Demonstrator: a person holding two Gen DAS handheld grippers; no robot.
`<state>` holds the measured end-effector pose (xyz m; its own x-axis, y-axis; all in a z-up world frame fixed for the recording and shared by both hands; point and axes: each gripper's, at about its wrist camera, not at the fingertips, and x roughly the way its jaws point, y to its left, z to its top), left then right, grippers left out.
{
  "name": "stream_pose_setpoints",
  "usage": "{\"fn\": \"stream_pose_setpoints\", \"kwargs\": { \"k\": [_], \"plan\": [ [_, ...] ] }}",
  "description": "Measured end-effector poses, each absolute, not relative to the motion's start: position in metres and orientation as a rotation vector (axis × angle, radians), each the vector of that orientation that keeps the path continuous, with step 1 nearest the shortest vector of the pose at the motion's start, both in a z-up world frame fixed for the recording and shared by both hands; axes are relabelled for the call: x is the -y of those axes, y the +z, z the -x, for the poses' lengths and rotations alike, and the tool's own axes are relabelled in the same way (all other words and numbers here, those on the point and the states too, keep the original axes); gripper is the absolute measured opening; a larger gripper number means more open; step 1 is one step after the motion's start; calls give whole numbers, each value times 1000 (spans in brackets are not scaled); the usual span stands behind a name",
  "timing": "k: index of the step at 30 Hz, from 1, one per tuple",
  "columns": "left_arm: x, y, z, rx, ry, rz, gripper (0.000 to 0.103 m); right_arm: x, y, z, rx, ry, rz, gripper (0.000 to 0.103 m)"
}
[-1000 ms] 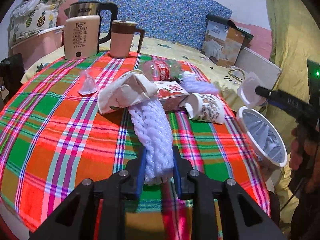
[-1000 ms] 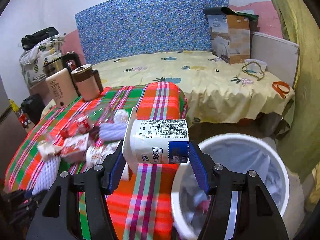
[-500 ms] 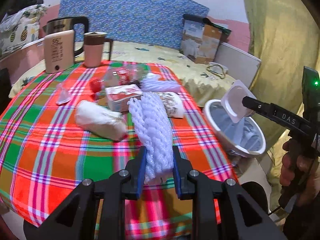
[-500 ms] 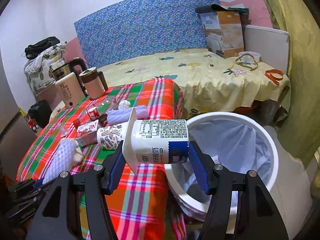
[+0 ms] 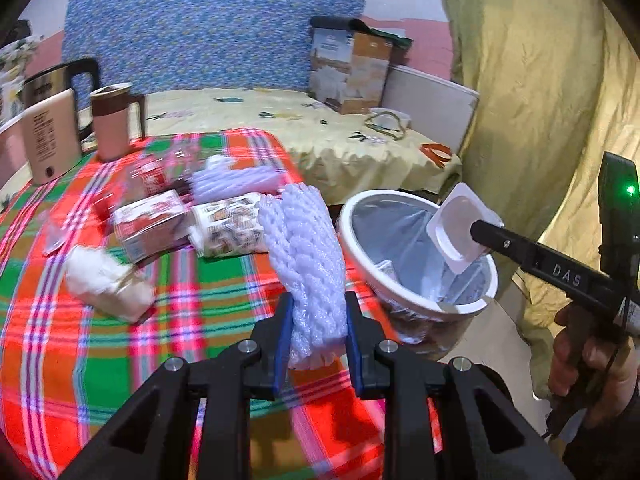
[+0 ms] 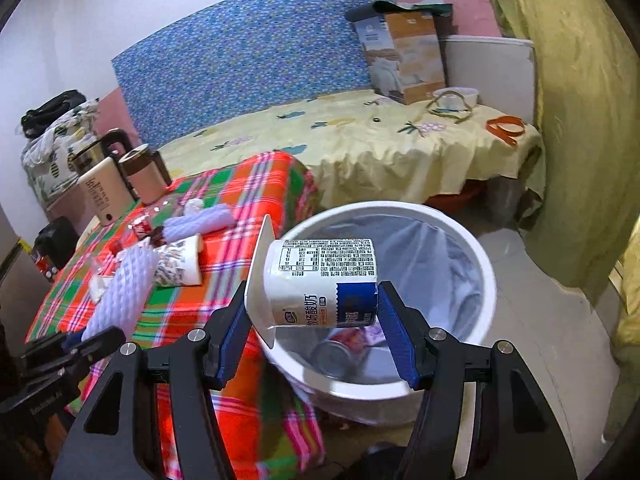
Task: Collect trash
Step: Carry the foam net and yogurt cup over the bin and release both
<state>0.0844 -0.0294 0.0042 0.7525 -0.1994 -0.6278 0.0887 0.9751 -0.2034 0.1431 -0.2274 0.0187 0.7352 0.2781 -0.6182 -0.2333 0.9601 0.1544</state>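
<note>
My left gripper (image 5: 316,336) is shut on a white foam fruit net (image 5: 304,264) and holds it above the plaid table, pointing toward the white trash bin (image 5: 360,216). My right gripper (image 6: 312,320) is shut on a white yogurt cup (image 6: 320,280) lying on its side, held over the bin's (image 6: 476,252) near rim. In the left wrist view the cup (image 5: 460,228) hangs over the bin. Trash lies at the bottom of the bin.
On the plaid table (image 5: 120,320) lie a paper cup (image 5: 228,228), a red carton (image 5: 148,224), a crumpled wrapper (image 5: 104,284), a second foam net (image 5: 236,180) and a bottle. A kettle (image 5: 48,136) and mug (image 5: 114,120) stand at the far left. A bed (image 6: 380,136) lies behind.
Both grippers have moved right toward the bin. The yogurt cup is now over the bin opening. The foam net has come closer to the bin rim.
</note>
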Motion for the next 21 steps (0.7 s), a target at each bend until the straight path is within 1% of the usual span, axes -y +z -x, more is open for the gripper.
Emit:
{"fn": "stream_pose_setpoints", "kwargs": {
  "k": [11,21],
  "plan": [
    [74,4,-124,-732,-266,100,25,257,5,-147,-726,223,-92,63],
    [103,-9,-154,-788,-317,70,25,271,-11,-155,-783,204,-96,63]
  ]
}}
